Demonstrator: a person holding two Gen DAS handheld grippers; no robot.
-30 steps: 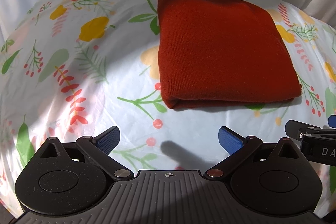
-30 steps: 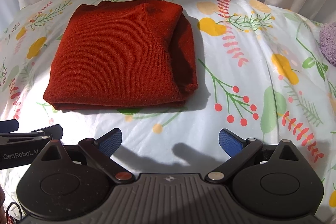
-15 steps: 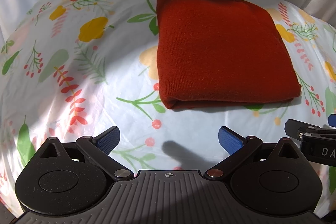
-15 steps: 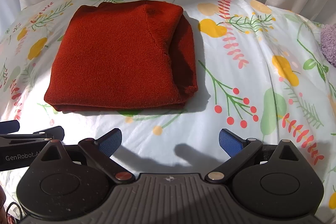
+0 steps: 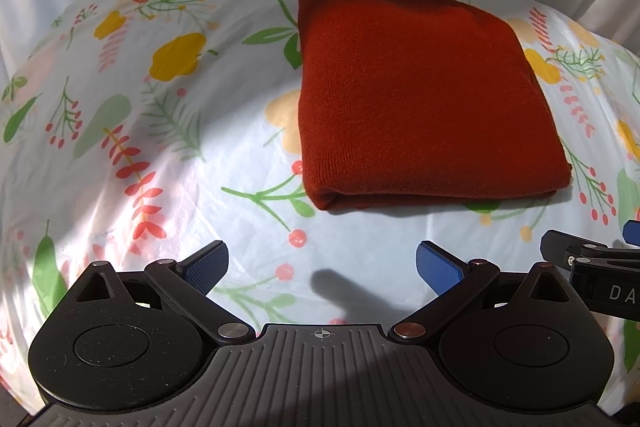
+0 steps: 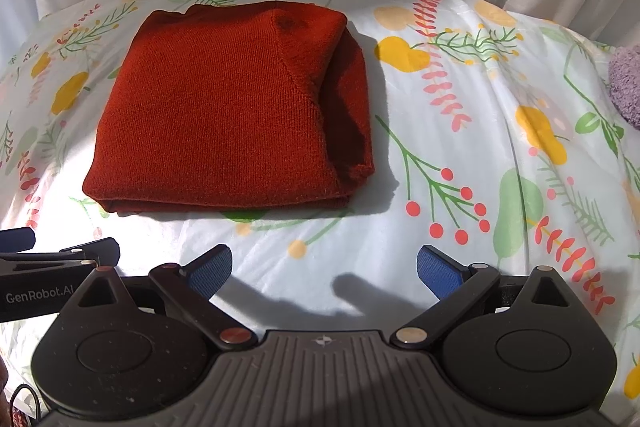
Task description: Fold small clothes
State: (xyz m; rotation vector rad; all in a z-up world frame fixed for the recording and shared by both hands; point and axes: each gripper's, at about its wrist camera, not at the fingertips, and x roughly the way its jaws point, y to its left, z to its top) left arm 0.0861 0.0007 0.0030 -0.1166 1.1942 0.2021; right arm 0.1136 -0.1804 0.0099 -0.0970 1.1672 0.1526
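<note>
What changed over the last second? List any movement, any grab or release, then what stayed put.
Nothing visibly changed. The folded red sweater lies in the same spot on the flowered sheet, and the left gripper and right gripper both hang open short of it, holding nothing, just as before.

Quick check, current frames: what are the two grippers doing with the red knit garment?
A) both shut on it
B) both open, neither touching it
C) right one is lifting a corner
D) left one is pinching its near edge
B: the red knit garment lies folded flat on the floral sheet, while the left gripper and right gripper sit open short of its near edge, fingers empty.
</note>
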